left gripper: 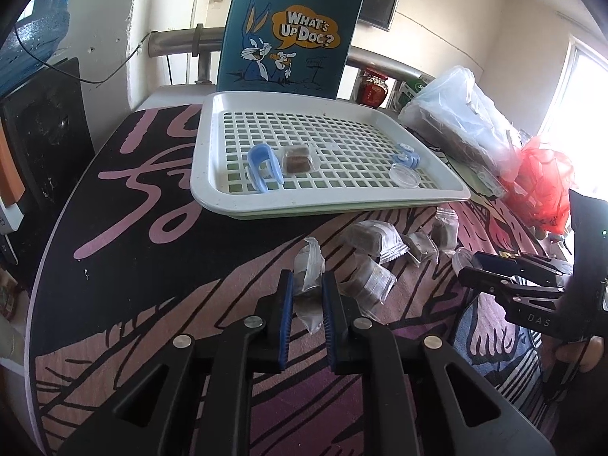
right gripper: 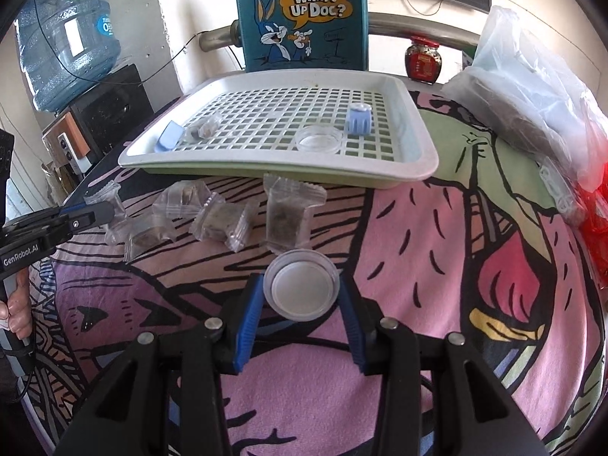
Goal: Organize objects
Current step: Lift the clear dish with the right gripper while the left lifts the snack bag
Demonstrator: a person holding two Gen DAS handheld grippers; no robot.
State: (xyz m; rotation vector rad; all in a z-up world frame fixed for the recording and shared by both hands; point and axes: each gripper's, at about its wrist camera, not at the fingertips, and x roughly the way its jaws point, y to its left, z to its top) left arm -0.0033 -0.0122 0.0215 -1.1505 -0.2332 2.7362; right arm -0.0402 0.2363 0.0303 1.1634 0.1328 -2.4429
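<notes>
My left tool (left gripper: 307,285) pinches a clear packet (left gripper: 308,266) with a brown block inside, its blue pads pressed on both sides, just above the cartoon-printed surface (left gripper: 152,266). Right of it, more such packets (left gripper: 374,243) lie loose on the surface, in front of the white slotted tray (left gripper: 212,174). In that tray, from left to right, lie a blue U-shaped clip (left gripper: 262,165), one packet with a brown block (left gripper: 298,157), a small blue ribbed piece (left gripper: 406,155) and a clear round dish (left gripper: 405,176). Behind the tray stands a blue Bugs Bunny bag (left gripper: 292,38). Farther right, my right tool (right gripper: 302,288) grips a clear round lid (right gripper: 302,285) between its pads, close above the surface and near the loose packets.
</notes>
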